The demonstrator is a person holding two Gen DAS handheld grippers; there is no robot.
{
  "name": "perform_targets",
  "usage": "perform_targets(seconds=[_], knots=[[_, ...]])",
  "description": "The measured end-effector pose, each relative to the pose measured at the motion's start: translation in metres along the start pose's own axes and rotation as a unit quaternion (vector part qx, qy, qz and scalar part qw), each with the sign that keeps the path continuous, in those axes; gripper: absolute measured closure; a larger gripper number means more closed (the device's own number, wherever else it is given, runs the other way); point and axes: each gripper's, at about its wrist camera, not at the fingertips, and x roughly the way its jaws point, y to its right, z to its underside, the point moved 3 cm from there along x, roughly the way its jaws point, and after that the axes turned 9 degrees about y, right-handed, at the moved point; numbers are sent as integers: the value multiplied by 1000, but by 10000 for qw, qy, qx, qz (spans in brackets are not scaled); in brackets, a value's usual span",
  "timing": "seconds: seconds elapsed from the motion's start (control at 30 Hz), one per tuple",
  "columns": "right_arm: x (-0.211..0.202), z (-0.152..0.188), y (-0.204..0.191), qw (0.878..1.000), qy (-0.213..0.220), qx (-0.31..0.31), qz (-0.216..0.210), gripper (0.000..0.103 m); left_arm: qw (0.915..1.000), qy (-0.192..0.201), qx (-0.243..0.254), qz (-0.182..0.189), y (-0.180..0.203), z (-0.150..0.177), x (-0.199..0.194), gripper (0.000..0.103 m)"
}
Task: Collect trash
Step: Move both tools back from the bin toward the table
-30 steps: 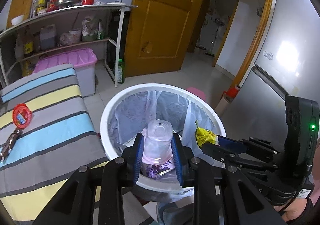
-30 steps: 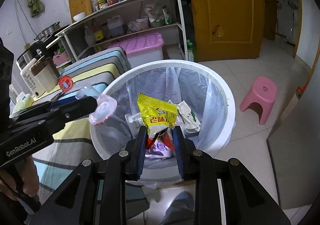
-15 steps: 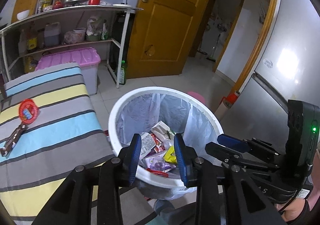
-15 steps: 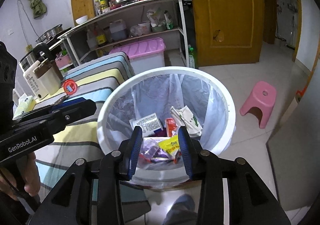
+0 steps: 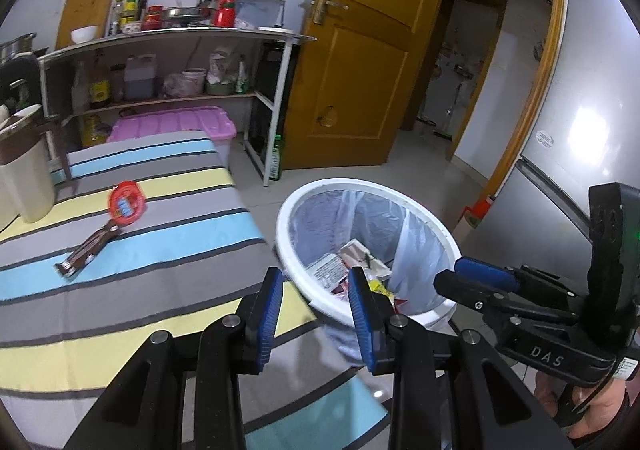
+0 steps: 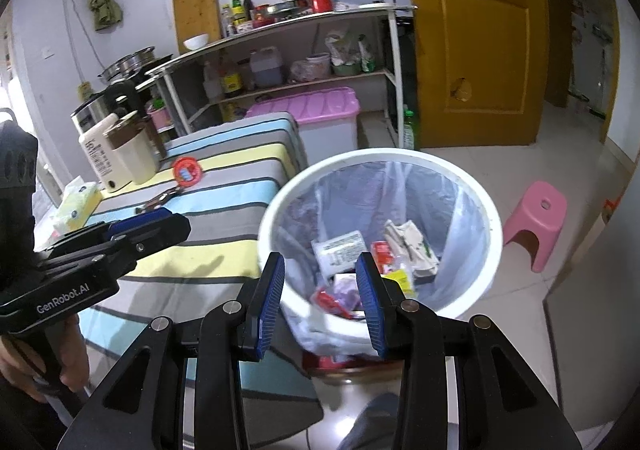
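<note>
Both grippers' fingers spread, empty: left gripper [image 5: 316,308], right gripper [image 6: 320,292]; bin [image 6: 276,209] trash part-hidden.

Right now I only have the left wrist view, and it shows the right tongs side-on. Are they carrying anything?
Observer: No. The right wrist view shows the right tongs open over the trash bin. They have just been opening, and nothing is between them.
Operator: I see a red disc and a brown wrapper on the table. Is anything else there?
Observer: A tissue pack lies near the left edge of the striped table, outside your frame.
Operator: Is there anything on the floor past the bin?
Observer: A pink stool stands on the tiles to the bin's right.
</note>
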Motion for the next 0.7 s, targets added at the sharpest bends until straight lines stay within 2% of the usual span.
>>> perform_targets(seconds=[0.43, 0.7], knots=[[0, 5, -43, 9986, -28, -245, -458, 64, 9987, 102, -207, -457, -41, 14, -42, 69], [10, 3, -64, 9968, -89, -380, -694, 64, 9965, 153, -293, -764, -71, 11, -55, 69]])
